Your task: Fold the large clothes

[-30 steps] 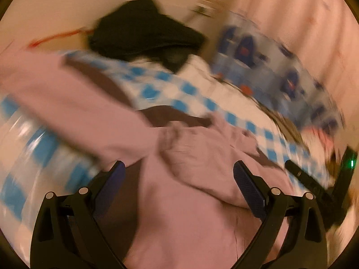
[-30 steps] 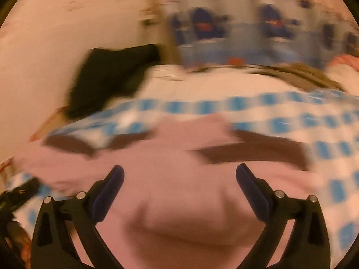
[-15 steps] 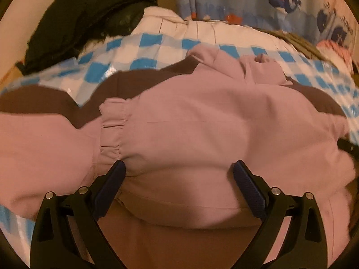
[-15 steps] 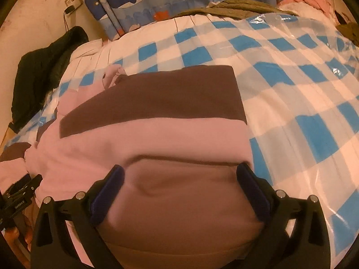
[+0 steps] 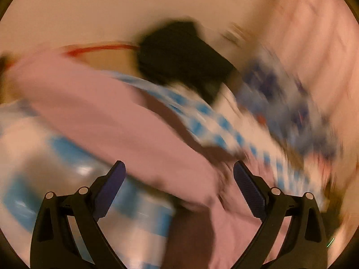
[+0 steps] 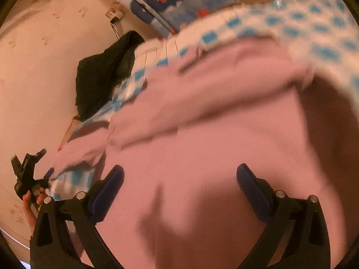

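On the checked bed (image 6: 291, 22), pink garment (image 6: 213, 134) spread with brown bands, left hand-held gripper (image 5: 178, 177) wide above a sleeve (image 5: 101, 116), right hand-held gripper (image 6: 179, 179) wide over the body, black clothing (image 6: 105, 74) near the wall.

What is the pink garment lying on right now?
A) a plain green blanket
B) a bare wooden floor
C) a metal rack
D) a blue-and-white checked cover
D: in the right wrist view the pink garment is spread over the blue-and-white checked cover, whose squares show beyond its far edge and at its left end, beside the black clothing.
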`<state>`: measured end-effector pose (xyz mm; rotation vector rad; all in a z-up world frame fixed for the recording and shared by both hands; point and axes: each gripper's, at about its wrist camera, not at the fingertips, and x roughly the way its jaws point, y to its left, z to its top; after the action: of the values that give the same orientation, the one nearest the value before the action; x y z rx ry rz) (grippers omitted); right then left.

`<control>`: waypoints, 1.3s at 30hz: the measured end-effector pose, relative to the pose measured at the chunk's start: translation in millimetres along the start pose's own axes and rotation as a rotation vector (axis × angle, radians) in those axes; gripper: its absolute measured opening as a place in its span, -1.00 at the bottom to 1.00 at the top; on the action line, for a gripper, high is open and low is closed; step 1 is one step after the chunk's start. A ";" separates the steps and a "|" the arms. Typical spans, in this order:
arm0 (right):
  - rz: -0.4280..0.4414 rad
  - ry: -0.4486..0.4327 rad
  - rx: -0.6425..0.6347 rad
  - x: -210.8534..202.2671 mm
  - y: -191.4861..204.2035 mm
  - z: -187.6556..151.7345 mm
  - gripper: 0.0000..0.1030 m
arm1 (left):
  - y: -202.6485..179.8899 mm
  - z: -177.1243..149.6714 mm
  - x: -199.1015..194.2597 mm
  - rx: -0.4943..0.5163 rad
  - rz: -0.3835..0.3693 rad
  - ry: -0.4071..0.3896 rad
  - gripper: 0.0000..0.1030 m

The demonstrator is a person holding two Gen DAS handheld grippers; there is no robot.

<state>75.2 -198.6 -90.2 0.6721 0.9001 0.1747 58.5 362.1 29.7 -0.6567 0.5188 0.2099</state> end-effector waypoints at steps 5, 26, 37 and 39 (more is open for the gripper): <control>-0.058 0.007 -0.050 14.3 9.4 -3.8 0.89 | 106.7 57.1 -34.4 -0.273 0.052 -0.099 0.80; -0.071 0.007 -0.056 17.7 8.4 -4.6 0.89 | 186.4 98.9 2.4 -0.473 0.066 -0.124 0.81; -0.086 0.016 -0.052 17.9 7.0 -4.1 0.89 | 165.1 107.5 24.1 -0.450 0.106 -0.125 -0.62; -0.088 0.016 -0.049 17.3 8.5 -3.0 0.89 | 153.8 109.2 15.3 -0.430 0.086 -0.156 -0.63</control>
<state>84.8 -183.4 -97.8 0.5850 0.9358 0.1232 61.3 550.7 13.9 -1.0275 0.3531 0.4574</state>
